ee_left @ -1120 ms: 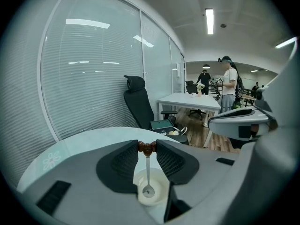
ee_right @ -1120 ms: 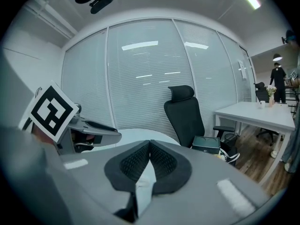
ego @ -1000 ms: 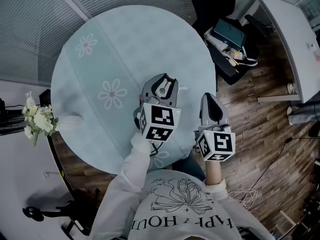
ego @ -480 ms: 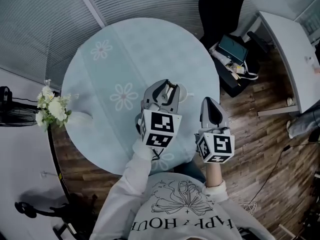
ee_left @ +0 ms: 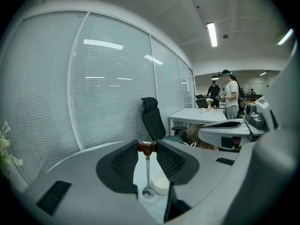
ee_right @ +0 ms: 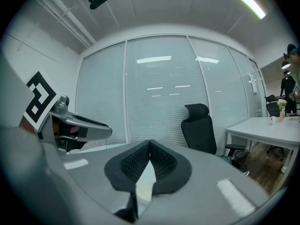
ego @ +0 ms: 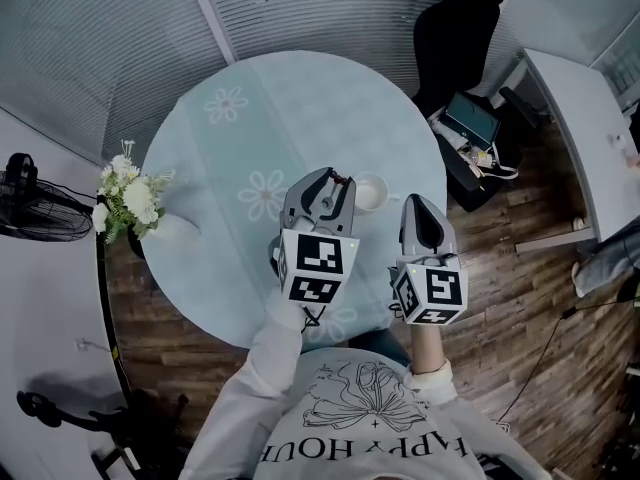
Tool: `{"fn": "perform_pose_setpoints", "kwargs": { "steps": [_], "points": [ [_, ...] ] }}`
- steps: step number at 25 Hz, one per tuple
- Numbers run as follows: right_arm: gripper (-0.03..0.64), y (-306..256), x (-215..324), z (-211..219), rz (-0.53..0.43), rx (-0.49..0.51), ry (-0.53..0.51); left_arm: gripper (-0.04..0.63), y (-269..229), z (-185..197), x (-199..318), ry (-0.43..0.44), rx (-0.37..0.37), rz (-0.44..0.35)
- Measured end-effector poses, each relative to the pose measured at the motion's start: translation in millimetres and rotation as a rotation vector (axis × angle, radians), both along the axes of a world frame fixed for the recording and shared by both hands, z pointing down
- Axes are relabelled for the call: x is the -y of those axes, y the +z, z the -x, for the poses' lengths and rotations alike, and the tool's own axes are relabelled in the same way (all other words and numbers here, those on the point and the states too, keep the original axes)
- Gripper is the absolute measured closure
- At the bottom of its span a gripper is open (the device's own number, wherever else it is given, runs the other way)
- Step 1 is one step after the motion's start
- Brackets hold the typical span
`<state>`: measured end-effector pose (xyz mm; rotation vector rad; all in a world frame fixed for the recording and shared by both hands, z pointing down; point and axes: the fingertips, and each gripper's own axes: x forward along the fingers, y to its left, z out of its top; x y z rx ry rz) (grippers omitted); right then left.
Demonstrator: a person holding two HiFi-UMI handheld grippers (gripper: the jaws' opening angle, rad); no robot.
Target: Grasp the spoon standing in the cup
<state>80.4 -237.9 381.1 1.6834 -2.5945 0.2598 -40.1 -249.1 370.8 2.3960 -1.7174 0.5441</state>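
- Plainly, the left hand-held gripper [ee_left: 146, 146] had its jaws closed narrowly on the spoon [ee_left: 147, 170], the pads pinching the brown knob at the top of the handle.
- The spoon hung straight down from that grip, with its thin metal stem upright and its bowl at the bottom.
- In the left gripper view the bowl showed just left of the white cup [ee_left: 161, 185], outside its rim. Whether it touched the table [ee_left: 140, 172] could not be told.
- From the head view, the cup [ego: 372, 193] stood on the round table [ego: 300, 108] near its right edge, just beside the tips of the left hand-held gripper [ego: 335, 183].
- The right hand-held gripper [ee_right: 150, 142] had its jaws pressed together at the tips, with nothing between them.
- In the head view the right hand-held gripper [ego: 415, 200] hovered near the table's right edge, close to the cup but apart from it.
- The table wore a pale blue cloth printed with white flowers.
- A vase of white flowers [ego: 135, 203] stood at the table's left edge, well apart from the cup.
- A black office chair [ego: 465, 13] stood beyond the table, and a white desk [ego: 585, 118] to the right.
- A fan [ego: 35, 213] sat on the floor at the far left.
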Motion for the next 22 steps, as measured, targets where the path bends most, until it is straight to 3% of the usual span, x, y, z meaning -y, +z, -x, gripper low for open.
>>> {"fn": "perform_pose_setpoints", "kwargs": {
  "steps": [11, 22],
  "points": [
    [0.606, -31.8, -8.0, 27.5, -0.07, 0.003, -0.015, 0.474, -21.9, 37.8, -24.6, -0.059, -0.048, -0.037],
    [0.606, -38.3, -16.3, 35.5, -0.078, 0.011, 0.009, 0.474, -28.3, 62.0, -37.7, -0.081, -0.074, -0.059]
  ]
}}
